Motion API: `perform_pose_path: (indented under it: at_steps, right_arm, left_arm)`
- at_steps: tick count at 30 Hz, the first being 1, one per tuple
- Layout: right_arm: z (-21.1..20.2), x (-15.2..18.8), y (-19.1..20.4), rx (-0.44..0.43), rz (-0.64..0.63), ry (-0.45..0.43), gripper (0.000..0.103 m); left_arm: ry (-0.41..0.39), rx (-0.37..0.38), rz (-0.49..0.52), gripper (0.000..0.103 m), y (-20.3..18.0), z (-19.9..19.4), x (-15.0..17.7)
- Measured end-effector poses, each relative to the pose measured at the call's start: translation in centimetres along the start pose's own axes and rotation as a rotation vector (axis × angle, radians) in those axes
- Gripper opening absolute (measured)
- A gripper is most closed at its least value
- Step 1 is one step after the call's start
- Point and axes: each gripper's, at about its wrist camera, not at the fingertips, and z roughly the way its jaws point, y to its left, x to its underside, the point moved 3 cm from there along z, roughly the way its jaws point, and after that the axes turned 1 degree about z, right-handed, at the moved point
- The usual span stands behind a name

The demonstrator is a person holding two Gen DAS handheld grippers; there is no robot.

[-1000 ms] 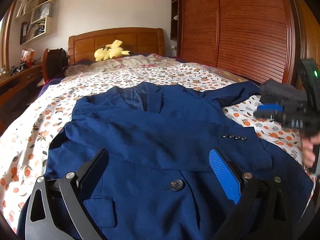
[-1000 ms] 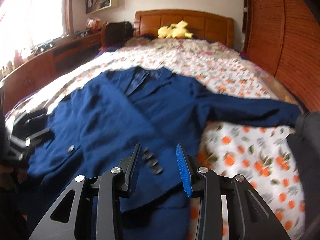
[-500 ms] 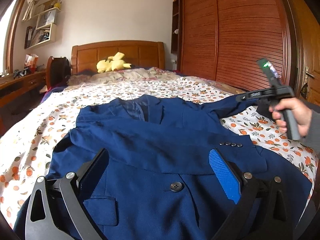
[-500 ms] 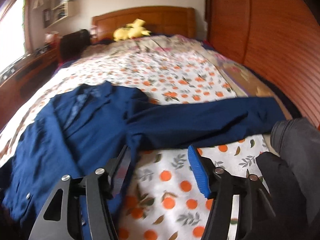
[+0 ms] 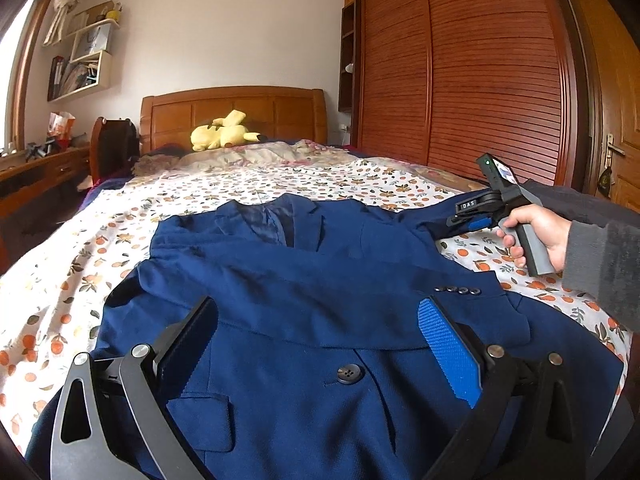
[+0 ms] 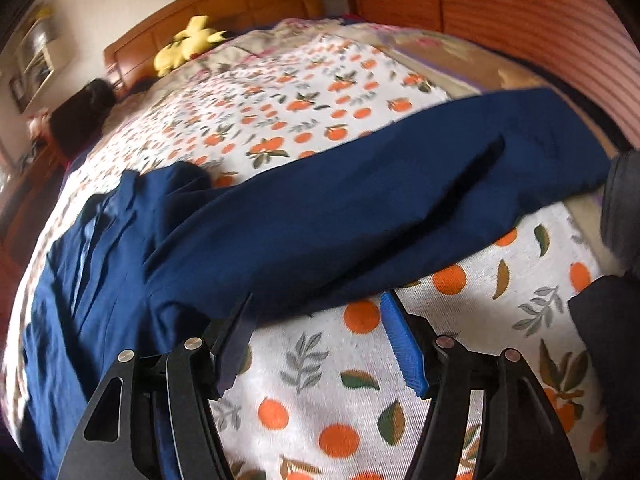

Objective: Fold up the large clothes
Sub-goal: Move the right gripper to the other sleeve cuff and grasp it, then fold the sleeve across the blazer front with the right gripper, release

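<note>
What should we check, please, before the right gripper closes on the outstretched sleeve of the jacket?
1. Right gripper open: ok.
2. Outstretched sleeve lies flat on the bedspread: ok.
3. Sleeve edge between the fingers: not ok, it reaches only the fingertips.
4. Other sleeve already folded across the jacket front: ok.
5. Left gripper open, holding nothing: ok.
6. Fingers clear of the bedspread underneath: cannot tell.

Matt navy woven cloth on jacket [image 5: 320, 300], glossy dark plastic buttons [image 5: 349, 373]. Printed cotton-like bedsheet [image 6: 320, 380], fine ribbed weave. Smooth varnished wood on headboard [image 5: 240, 114] and slatted wardrobe [image 5: 480, 72]. Fuzzy yellow plush toy [image 5: 222, 134]. Left hand-held gripper [image 5: 320, 344]: matt black plastic, ridged blue rubbery pad [image 5: 448, 348].
</note>
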Motion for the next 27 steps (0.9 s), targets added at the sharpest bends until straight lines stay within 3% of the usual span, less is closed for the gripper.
perform_pose_path:
  at_steps: [9, 11, 12, 13, 17, 21, 27]
  right_arm:
    - [2.2, -0.9, -1.5, -0.03, 0.144, 0.029, 0.06]
    - [2.4, -1.4, -1.5, -0.003, 0.149, 0.021, 0.044]
    - [2.4, -1.5, -1.5, 0.006, 0.145, 0.022, 0.017]
    - [2.5, -1.7, -1.6, 0.004, 0.139, 0.027, 0.006]
    - [0.9, -2.8, -0.3, -0.001, 0.074, -0.053, 0.003]
    - [-2.4, -3.5, 3.3, -0.034, -0.044, -0.136, 0.003]
    - [-6.3, -1.0, 10.7, -0.143, -0.27, -0.162, 0.003]
  left_arm:
    - [0.0, 0.011, 0.0, 0.101, -0.1, -0.1, 0.0]
    - [0.004, 0.012, 0.0, 0.101, -0.1, 0.0, 0.0]
    - [0.006, 0.012, 0.0, 0.101, -0.1, 0.1, 0.0]
    - [0.008, 0.012, 0.0, 0.101, -0.1, 0.1, 0.0]
    - [0.014, 0.011, 0.002, 0.101, -0.2, 0.3, 0.1]
    - [0.011, 0.011, 0.002, 0.101, -0.2, 0.2, 0.1]
    - [0.012, 0.01, 0.005, 0.101, -0.2, 0.3, 0.1]
